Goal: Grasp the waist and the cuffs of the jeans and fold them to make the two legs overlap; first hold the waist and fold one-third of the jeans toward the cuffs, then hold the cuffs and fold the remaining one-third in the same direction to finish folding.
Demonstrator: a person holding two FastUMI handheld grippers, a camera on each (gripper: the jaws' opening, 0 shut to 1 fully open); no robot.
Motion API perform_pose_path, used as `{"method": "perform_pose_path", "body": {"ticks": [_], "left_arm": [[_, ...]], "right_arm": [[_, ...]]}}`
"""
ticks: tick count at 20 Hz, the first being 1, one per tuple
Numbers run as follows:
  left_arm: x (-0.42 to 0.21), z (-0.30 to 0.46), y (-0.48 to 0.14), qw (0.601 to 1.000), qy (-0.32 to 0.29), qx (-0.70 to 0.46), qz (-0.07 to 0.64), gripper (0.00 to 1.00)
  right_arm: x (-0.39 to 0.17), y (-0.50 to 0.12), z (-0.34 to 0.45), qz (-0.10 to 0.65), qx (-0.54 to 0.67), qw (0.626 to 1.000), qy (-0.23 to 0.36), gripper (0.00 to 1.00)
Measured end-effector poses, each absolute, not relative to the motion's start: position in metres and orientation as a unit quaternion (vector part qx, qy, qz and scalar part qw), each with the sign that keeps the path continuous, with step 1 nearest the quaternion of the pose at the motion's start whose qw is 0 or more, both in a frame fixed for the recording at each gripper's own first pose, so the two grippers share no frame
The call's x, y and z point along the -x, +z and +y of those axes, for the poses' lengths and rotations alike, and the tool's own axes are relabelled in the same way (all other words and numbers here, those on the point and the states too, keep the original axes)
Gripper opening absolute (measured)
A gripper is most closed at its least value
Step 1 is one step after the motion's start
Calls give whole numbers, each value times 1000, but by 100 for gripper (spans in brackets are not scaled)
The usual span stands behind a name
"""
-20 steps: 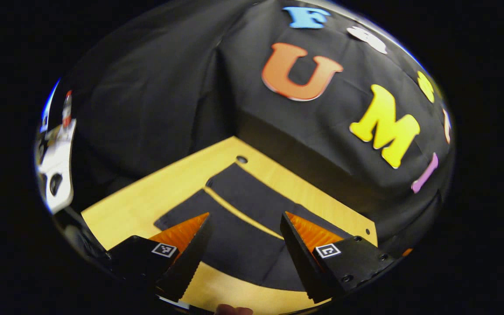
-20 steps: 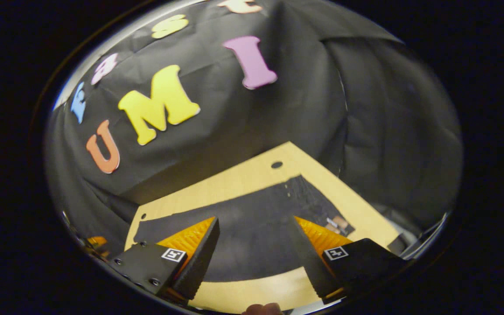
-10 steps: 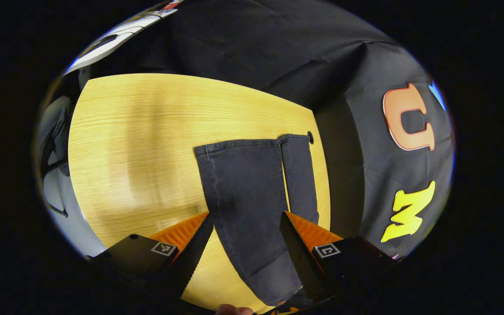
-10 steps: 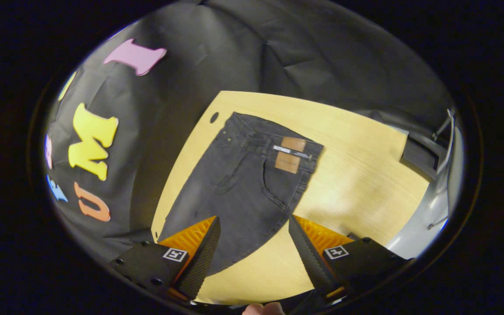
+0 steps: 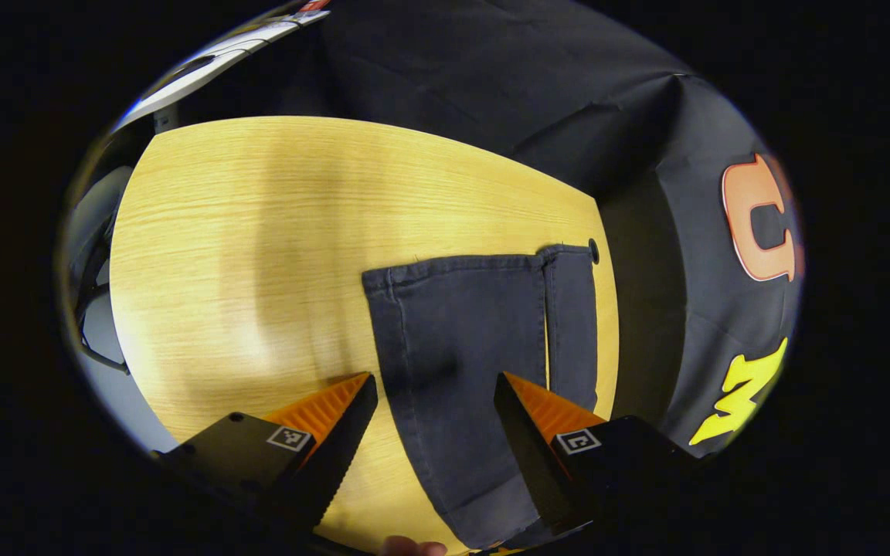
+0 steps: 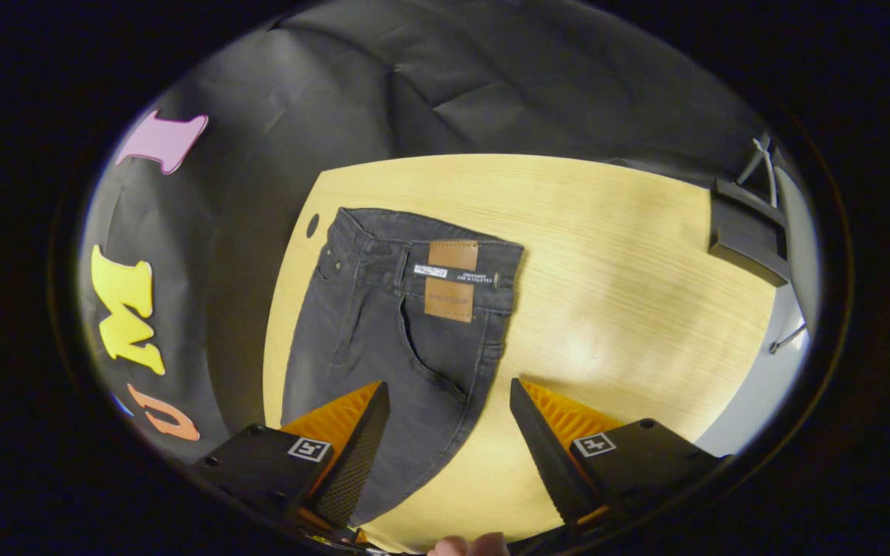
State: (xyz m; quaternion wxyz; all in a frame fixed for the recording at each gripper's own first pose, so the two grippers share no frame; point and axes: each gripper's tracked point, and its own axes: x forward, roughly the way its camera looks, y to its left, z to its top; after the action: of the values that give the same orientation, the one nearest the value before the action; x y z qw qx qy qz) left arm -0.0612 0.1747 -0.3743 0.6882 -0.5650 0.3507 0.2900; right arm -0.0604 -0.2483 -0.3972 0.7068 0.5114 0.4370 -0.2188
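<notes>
Dark denim jeans [image 6: 406, 324] are laid flat on the wooden table [image 6: 615, 255], long axis running ahead of both grippers. Waist [image 6: 429, 255] is faced by right gripper [image 6: 449, 444], cuffs [image 5: 476, 266] by left gripper [image 5: 433, 440]; both held apart, above the cloth.

Jeans [image 6: 383, 332] waistband tag [image 6: 456, 274] lettering seems too small to read.

Jeans [image 5: 460, 363] lower legs cut off by frame; waist label [image 6: 453, 272] unreadable
</notes>
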Motion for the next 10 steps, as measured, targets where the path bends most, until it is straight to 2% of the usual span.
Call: {"method": "perform_pose_path", "body": {"ticks": [1, 2, 3, 4, 10], "left_arm": [[58, 175, -375, 691, 289, 561, 351, 99], [56, 175, -375, 693, 290, 557, 353, 100], [54, 175, -374, 695, 289, 556, 354, 100], [50, 175, -375, 696, 289, 555, 353, 99], [28, 177, -375, 695, 279, 565, 345, 99]], "right_arm": [[58, -401, -250, 438, -511, 705, -224, 97], [55, -402, -251, 436, -513, 704, -227, 98], [48, -404, -251, 434, -516, 703, -227, 92], [45, -404, -252, 433, -516, 703, -228, 95], [28, -409, -253, 434, -514, 703, -231, 95]]}}
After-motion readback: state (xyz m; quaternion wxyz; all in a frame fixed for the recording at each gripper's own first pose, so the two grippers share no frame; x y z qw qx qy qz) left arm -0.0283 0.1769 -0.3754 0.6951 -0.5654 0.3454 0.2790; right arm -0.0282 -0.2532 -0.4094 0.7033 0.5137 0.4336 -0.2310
